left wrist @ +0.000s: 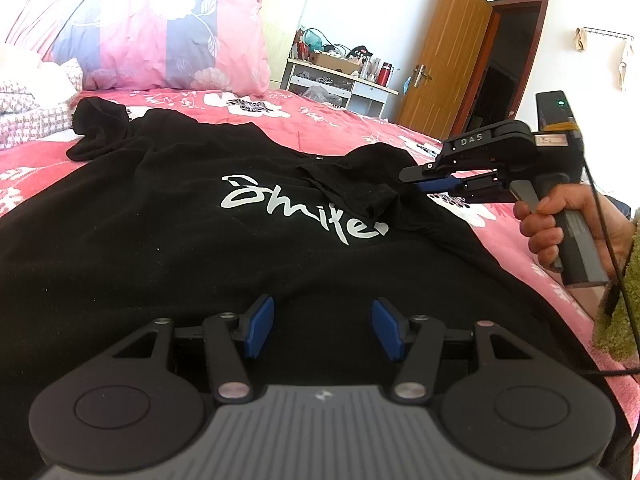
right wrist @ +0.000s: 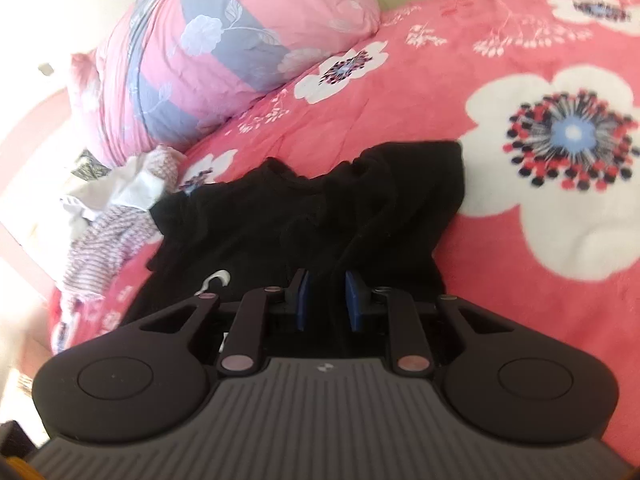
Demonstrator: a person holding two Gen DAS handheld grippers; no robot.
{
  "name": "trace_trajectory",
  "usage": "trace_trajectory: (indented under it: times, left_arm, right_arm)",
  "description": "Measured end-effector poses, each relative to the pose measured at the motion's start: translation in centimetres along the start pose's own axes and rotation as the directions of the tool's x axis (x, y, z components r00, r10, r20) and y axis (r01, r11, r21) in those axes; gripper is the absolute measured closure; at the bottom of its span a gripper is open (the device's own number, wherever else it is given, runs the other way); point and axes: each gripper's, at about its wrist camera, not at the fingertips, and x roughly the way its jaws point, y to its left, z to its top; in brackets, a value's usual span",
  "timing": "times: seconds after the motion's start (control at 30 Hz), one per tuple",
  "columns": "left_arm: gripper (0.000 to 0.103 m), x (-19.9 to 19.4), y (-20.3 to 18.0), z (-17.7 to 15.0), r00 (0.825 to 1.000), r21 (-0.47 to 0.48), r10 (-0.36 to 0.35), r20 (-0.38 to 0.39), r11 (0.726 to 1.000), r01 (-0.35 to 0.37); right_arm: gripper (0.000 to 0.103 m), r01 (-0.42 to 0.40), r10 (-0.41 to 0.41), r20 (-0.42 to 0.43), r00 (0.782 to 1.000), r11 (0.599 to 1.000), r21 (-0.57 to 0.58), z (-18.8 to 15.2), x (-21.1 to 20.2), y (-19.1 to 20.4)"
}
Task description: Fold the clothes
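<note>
Fingers, right: you are pinching the black T-shirt's (left wrist: pixel 240 240) sleeve (left wrist: pixel 360 184) with your right gripper (left wrist: pixel 430 184); its blue pads are sitting nearly together with a fold of black cloth running between them.
Fingers, left: your left gripper (left wrist: pixel 323 328) is hovering with its blue pads spread wide and nothing between them, low over the shirt's lower body.
Shirt: it is lying front up on the pink floral bedspread (left wrist: pixel 352 120), its long axis running from your left fingers away toward the collar and the pink pillow (left wrist: pixel 160 28).
Relation that matters: the sleeve is lying on the right side of the shirt's print, so your right hand is the nearer one; the fold probably goes inward across the print.
Writing: white script on the chest seems to be reading "Smile"; "DAS" is showing on the right gripper's body.
</note>
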Motion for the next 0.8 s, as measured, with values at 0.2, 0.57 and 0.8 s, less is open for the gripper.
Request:
trace_trajectory:
  times: [0.2,0.57,0.8]
  left_arm:
    - [0.047,0.0,0.0,-0.1,1.0,0.007,0.003,0.002,1.0,-0.003]
    - [0.046,-0.1,0.0,-0.1,1.0,0.009,0.002,0.004,1.0,-0.002]
    - [0.046,-0.1,0.0,-0.2,1.0,0.01,0.001,0.005,1.0,-0.001]
  right_arm:
    - [0.082,0.114,-0.116,0.072,0.991,0.993,0.028,2.0,0.7,-1.0]
    - [0.094,0.212,-0.173,0.13,0.976,0.883,-0.418,1.4,1.8,3.8]
    - [0.091,0.257,-0.212,0.147,0.966,0.843,-0.474,1.6,2.4,4.4]
